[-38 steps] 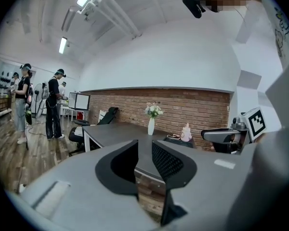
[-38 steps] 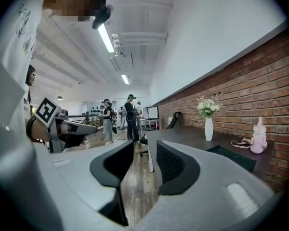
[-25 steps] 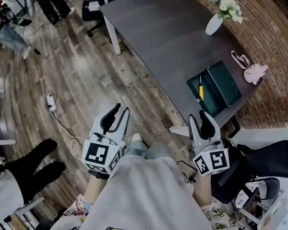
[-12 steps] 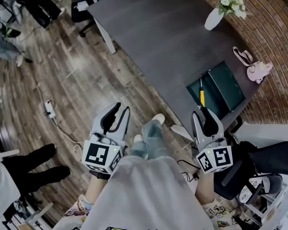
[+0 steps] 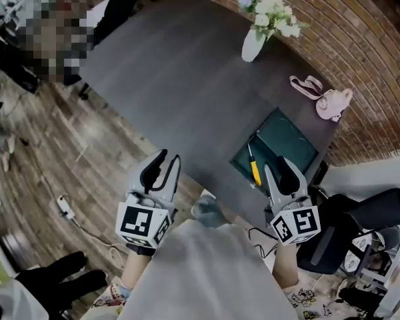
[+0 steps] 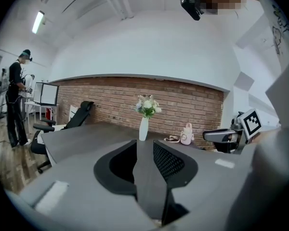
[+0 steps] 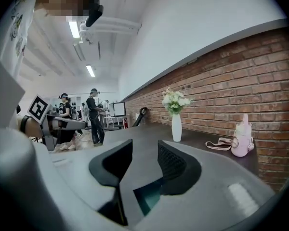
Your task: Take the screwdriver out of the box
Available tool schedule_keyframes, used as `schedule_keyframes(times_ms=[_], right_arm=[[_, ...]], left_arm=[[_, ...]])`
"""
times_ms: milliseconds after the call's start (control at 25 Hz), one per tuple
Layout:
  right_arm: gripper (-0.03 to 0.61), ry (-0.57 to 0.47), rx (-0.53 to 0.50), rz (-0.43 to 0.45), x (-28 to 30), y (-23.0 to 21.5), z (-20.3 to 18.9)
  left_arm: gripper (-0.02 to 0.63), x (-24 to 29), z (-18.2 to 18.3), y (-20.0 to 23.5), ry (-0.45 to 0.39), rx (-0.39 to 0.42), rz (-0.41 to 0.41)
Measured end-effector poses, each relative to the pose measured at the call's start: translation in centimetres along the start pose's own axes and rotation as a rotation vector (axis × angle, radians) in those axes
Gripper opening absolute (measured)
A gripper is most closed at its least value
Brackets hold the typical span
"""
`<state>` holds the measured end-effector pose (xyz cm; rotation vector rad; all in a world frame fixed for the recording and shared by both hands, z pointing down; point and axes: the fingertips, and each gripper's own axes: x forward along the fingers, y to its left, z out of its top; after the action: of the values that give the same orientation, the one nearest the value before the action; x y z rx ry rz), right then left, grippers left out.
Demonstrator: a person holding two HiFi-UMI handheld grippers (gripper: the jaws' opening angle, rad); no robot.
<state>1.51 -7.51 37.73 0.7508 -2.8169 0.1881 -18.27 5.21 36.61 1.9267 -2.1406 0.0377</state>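
Both grippers are up in front of the person at the near edge of the long dark grey table (image 5: 187, 79). The open teal rectangular box (image 5: 300, 142) sits at the table's right end, close to the near edge. Inside it lies the screwdriver (image 5: 255, 173), with a bright yellow handle and a thin dark shaft. It lies flat along the box's left side, with the handle end toward the person and the shaft pointing away. Nothing is touching it.

The right gripper (image 5: 275, 164) hangs at the box's near edge, with the yellow handle just to its left in the head view. In the right gripper view its jaws (image 7: 144, 146) are spread with nothing between them, and a patch of the teal box shows low in the gap. The left gripper (image 5: 171, 156) sits well apart from the box, at the table's near edge. Its jaws (image 6: 144, 146) are spread too and empty, with only bare tabletop showing between them.

Farther back on the table a white vase of pale flowers (image 5: 253, 44) stands upright. A pink bottle with a strap (image 5: 333, 104) lies beyond the box, near the red brick wall (image 5: 367, 39).
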Motion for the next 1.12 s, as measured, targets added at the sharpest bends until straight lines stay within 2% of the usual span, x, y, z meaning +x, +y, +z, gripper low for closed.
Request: schedule_keyframes(times_ms=[200, 520, 800, 960, 1120], right_arm=[[0.160, -0.011, 0.019, -0.073, 0.5, -3.6, 1.2], [0.160, -0.045, 0.058, -0.212, -0.7, -7.3, 1.7], [0.160, -0.067, 0.131, -0.356, -1.9, -8.9, 1.6], [0.160, -0.071, 0.173, -0.450, -2.8, -9.3, 1.3], [0.160, -0.072, 0.201, -0.507, -3.5, -9.2, 0.7]], left_arm=[[0.107, 5.6, 2.1, -1.3, -0.011, 0.027, -0.097], [0.107, 11.2, 3.4, -4.3, -0.001, 0.075, -0.259], [0.107, 15.4, 5.2, -6.9, 0.027, 0.134, -0.450], [0.107, 17.1, 5.3, -8.4, 0.049, 0.158, -0.559], [0.107, 18.0, 4.8, -9.9, 0.083, 0.179, -0.642]])
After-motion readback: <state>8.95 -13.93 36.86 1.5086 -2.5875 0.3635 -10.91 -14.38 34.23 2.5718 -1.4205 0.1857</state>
